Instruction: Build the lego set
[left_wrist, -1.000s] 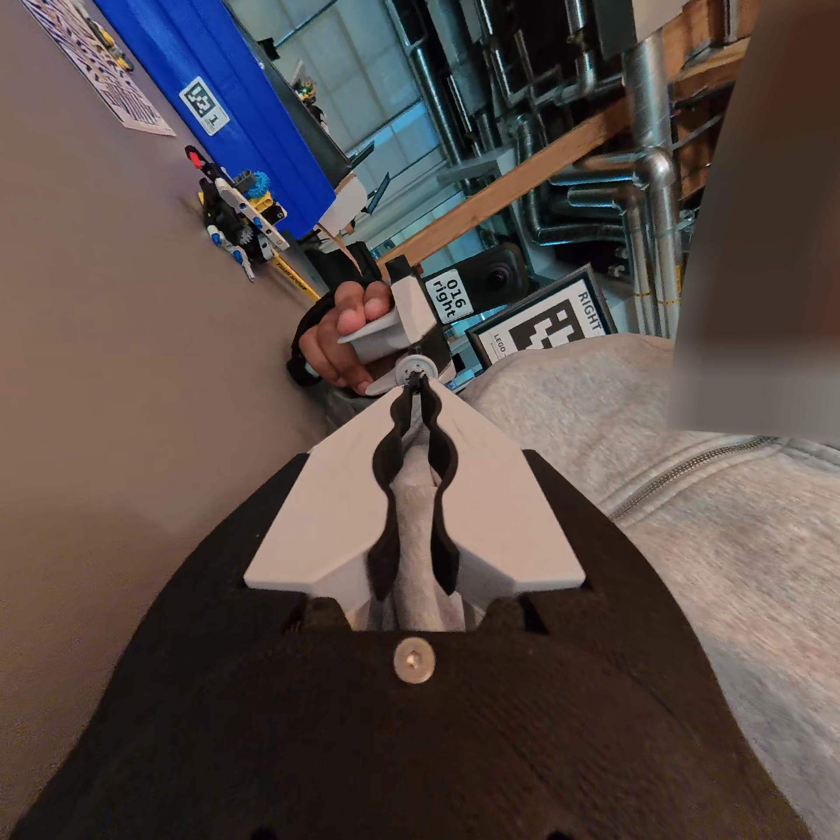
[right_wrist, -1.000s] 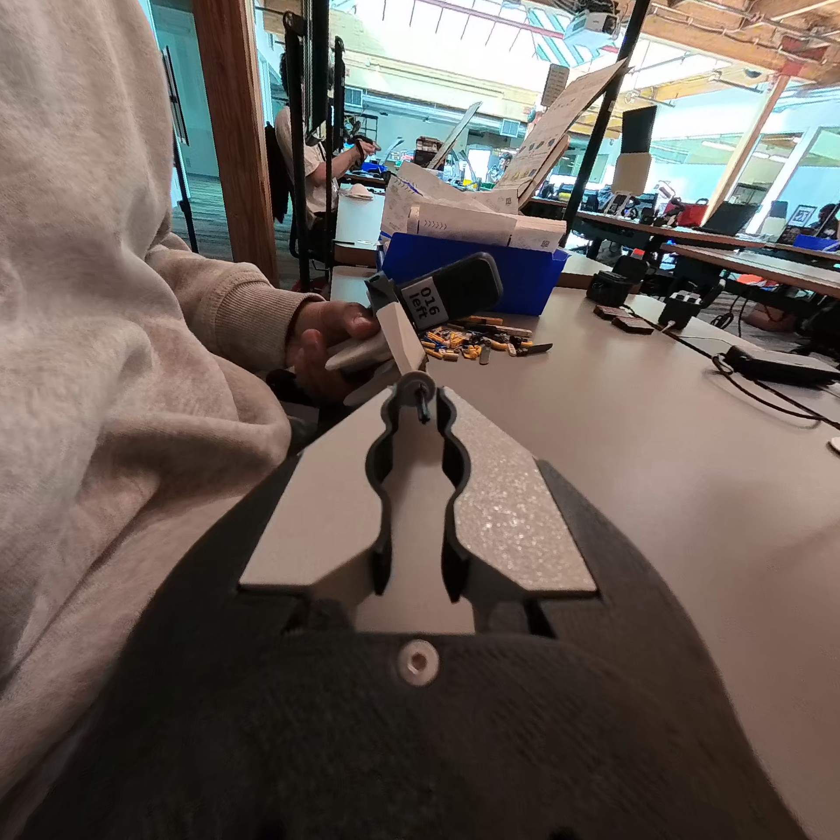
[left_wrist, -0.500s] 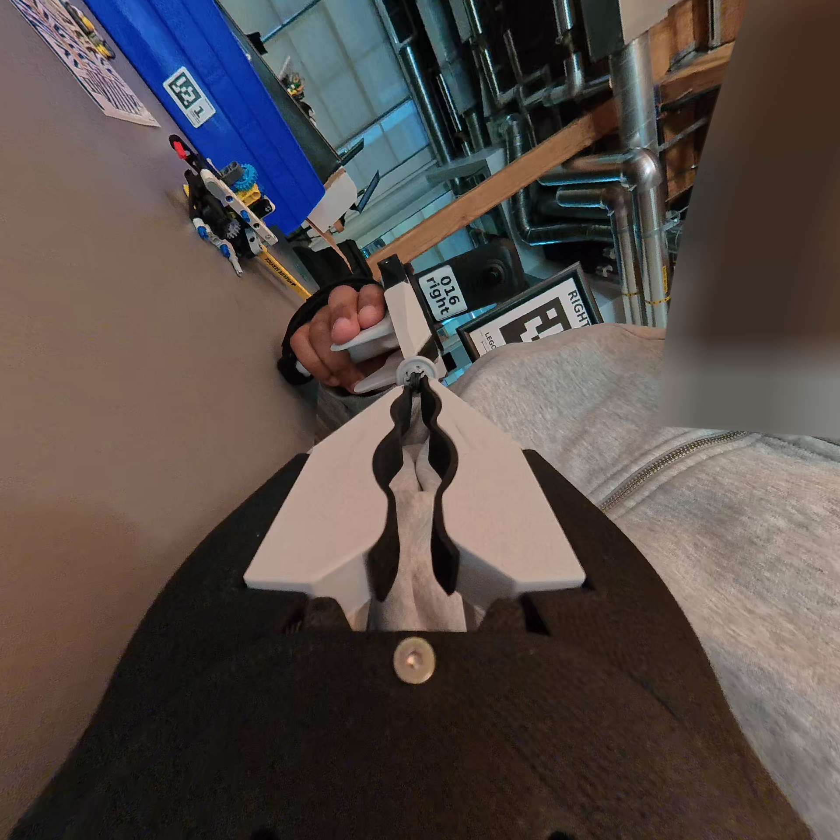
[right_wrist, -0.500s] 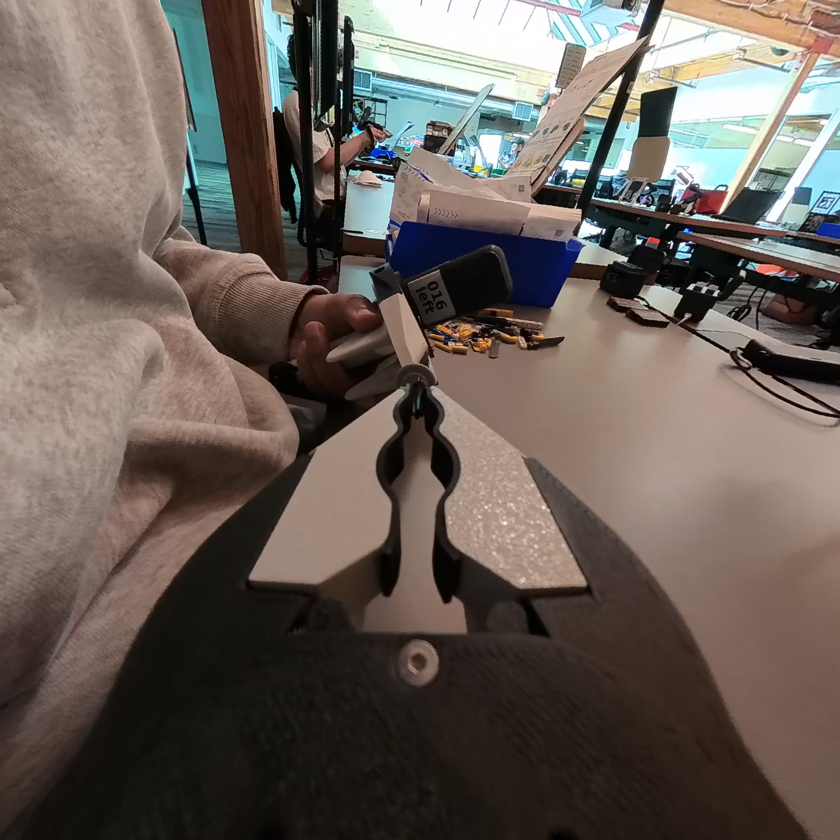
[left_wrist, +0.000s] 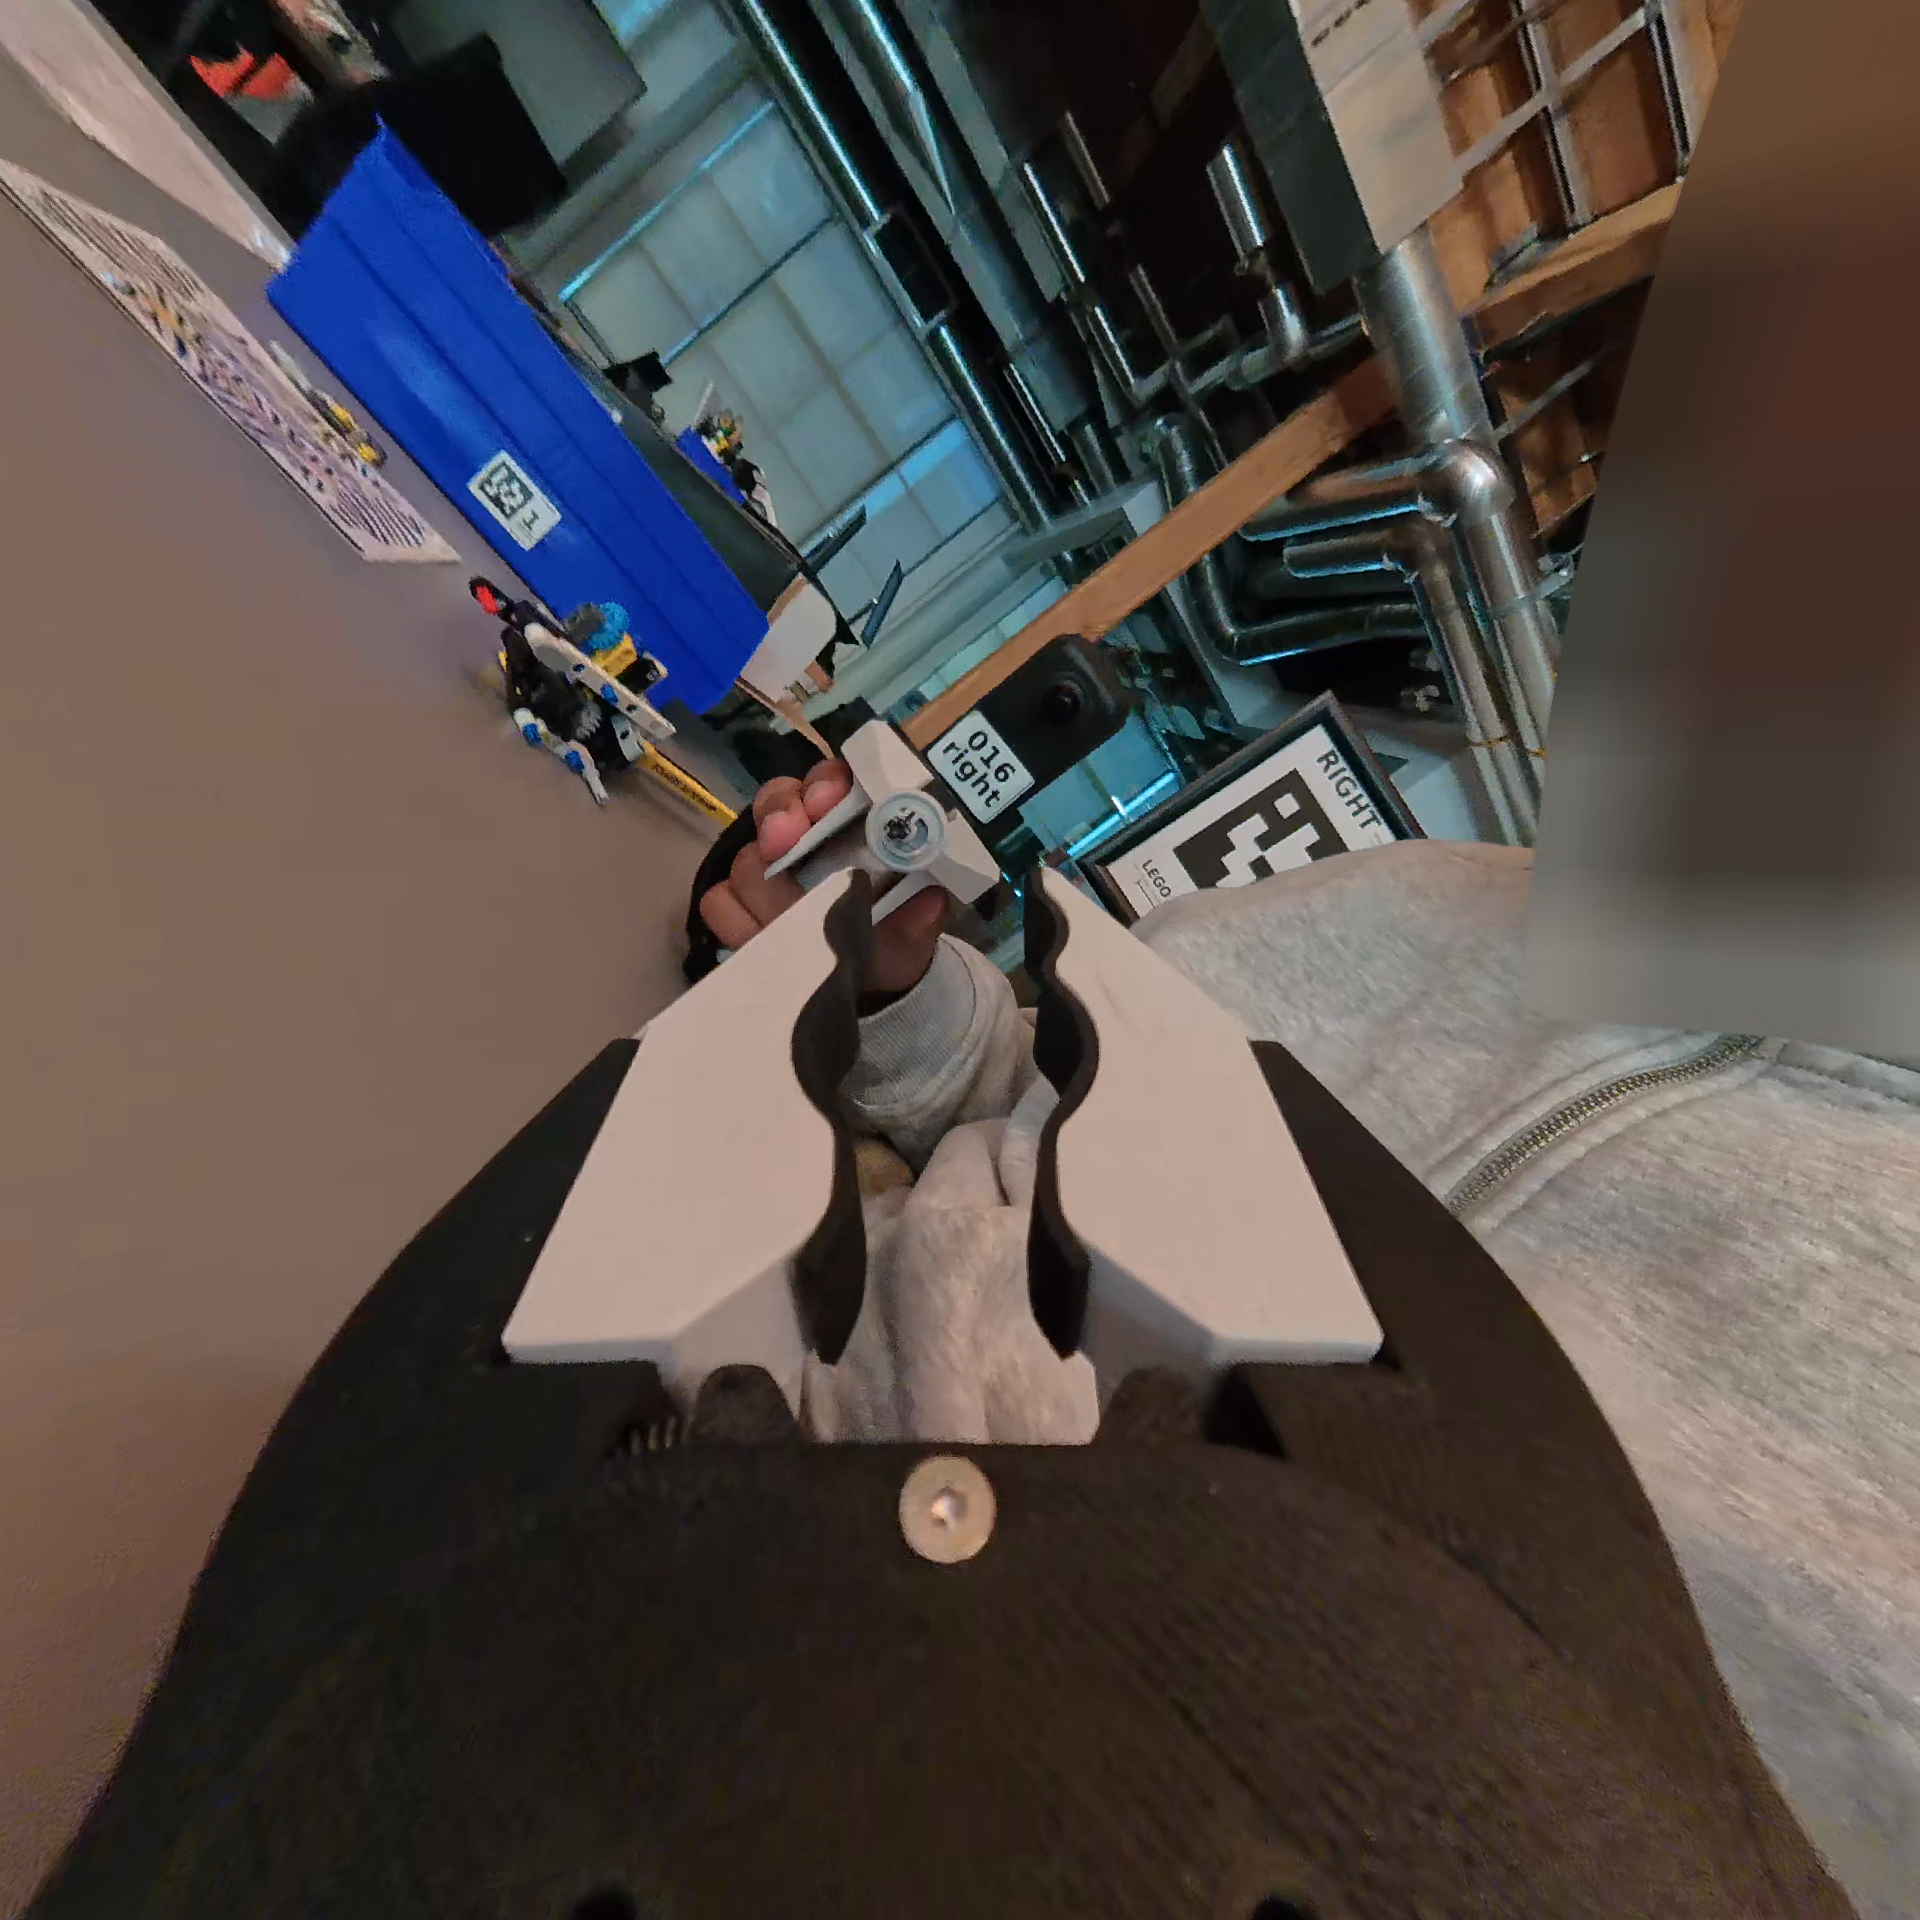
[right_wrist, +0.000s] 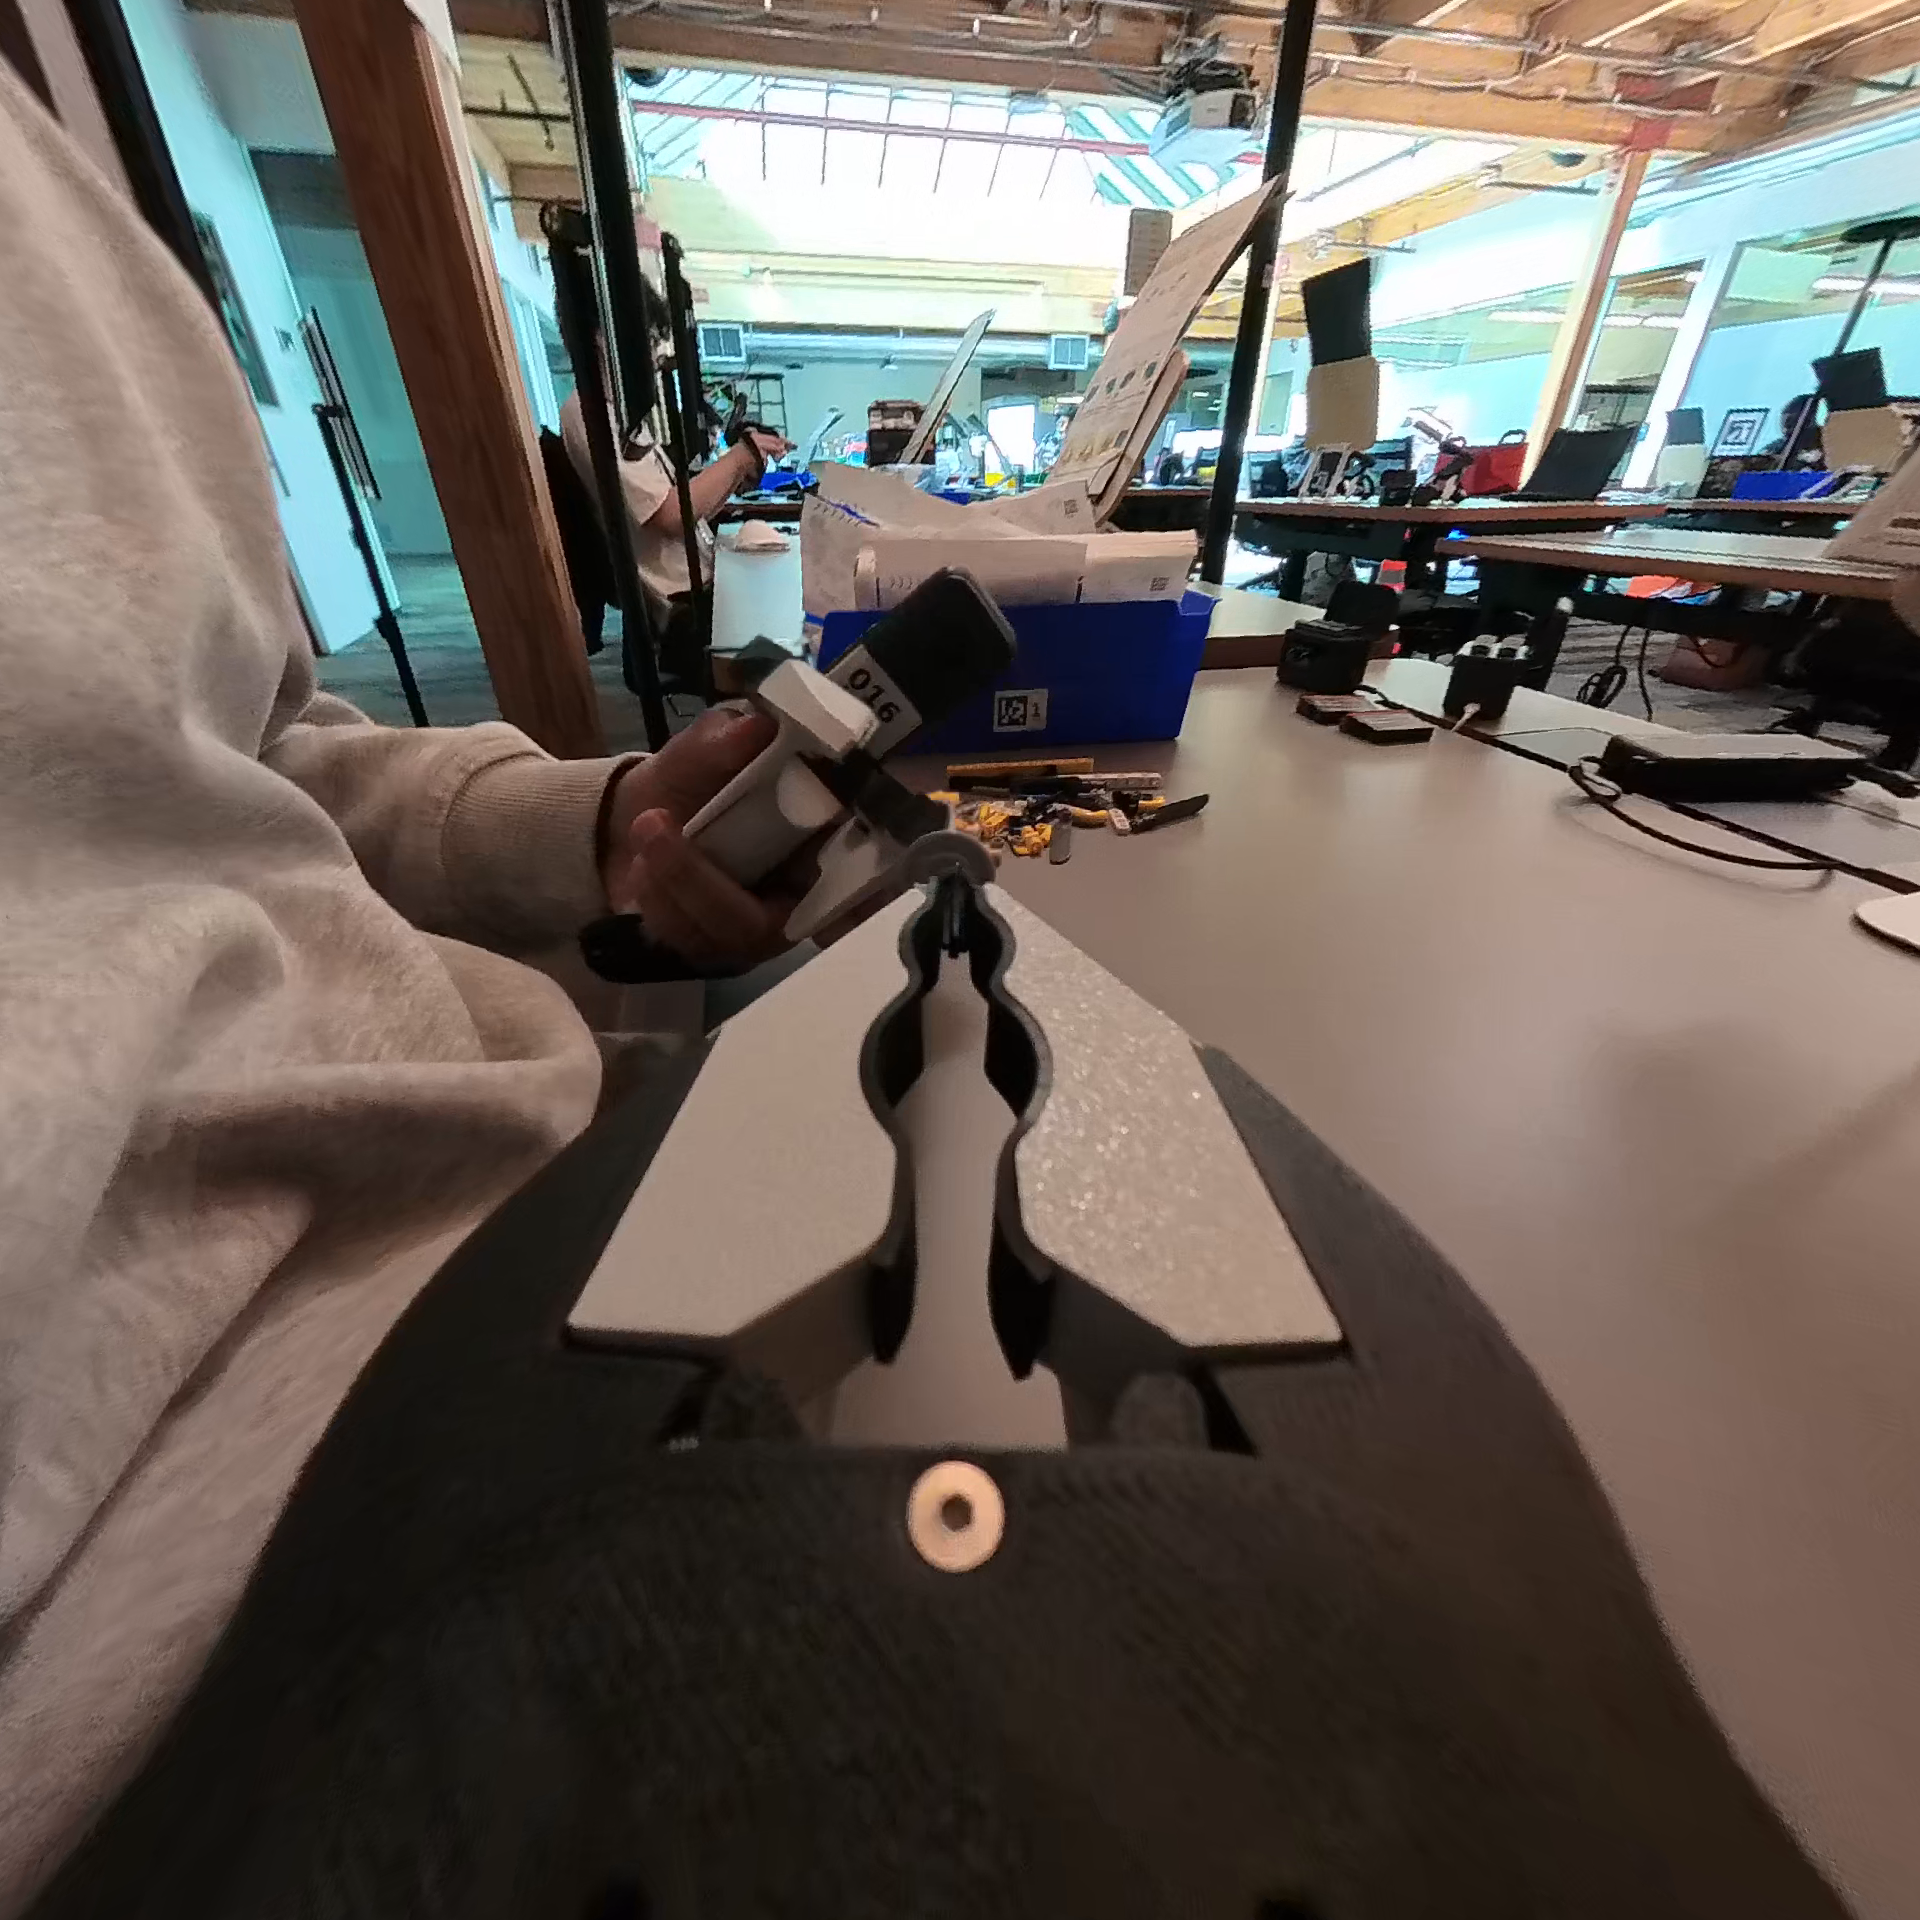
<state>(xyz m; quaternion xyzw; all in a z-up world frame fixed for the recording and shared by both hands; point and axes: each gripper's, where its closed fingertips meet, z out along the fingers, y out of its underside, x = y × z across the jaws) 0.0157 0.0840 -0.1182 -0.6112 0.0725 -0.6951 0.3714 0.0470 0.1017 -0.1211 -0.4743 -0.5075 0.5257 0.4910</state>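
My right gripper (right_wrist: 951, 923) is shut on a short black axle (right_wrist: 952, 914) with a grey round wheel piece (right_wrist: 948, 854) on its far end. My left gripper (left_wrist: 948, 891) is open, and its tips stand just below the same grey wheel piece (left_wrist: 906, 831) without gripping it. The two grippers face each other close to the person's chest, above the table's near edge. A partly built black, white and yellow lego model (left_wrist: 577, 675) stands on the table (left_wrist: 208, 831). Several loose lego pieces (right_wrist: 1049, 810) lie farther out.
A blue bin (right_wrist: 1070, 665) with papers stands behind the loose pieces; it also shows in the left wrist view (left_wrist: 499, 447). A printed sheet (left_wrist: 260, 416) lies on the table. A black adapter with cables (right_wrist: 1725, 764) sits at the far right. The person's grey sweatshirt (right_wrist: 208, 935) is close on the left. The gap from one gripper's tips to the other's is roughly 5 cm.
My left gripper has opened and let go of the grey wheel piece. The piece stays on the axle in my right gripper. Both views have shifted a little.
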